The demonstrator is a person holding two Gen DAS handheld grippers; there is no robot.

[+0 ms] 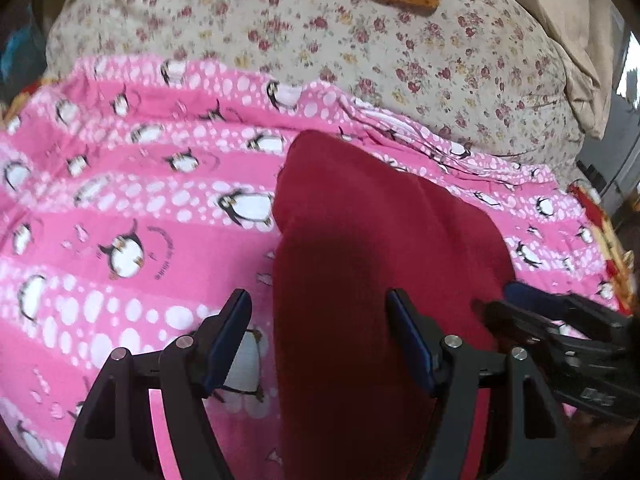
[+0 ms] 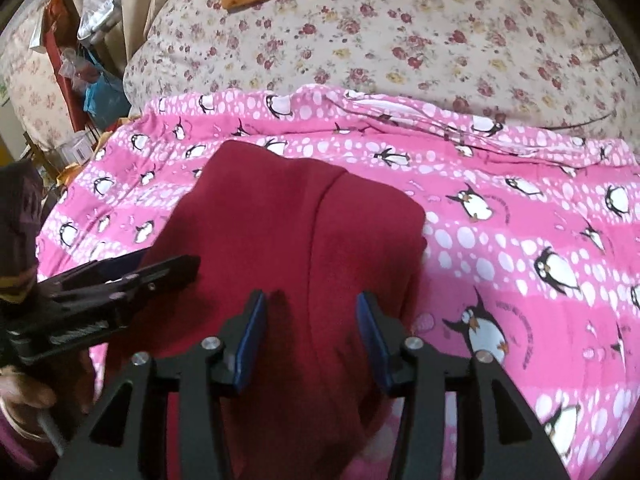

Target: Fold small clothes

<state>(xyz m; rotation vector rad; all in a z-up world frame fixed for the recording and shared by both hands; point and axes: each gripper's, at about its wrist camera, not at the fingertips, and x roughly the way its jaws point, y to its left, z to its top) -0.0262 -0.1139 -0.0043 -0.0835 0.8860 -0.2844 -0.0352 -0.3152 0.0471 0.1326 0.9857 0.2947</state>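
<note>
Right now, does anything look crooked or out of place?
Nothing stands out. The red garment lies folded on the pink penguin blanket, with both tongs, left and right, open over it.

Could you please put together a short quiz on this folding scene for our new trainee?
1. True or false: the left gripper is open.
2. What does the red garment lie on: A) a bare wooden table, B) the pink penguin blanket, C) a tiled floor?
3. Fill in: beyond the blanket lies a ____-patterned quilt.

Key: 1 true: its fingers stand apart, as do those of the right gripper. 2 B. 3 floral.
</note>
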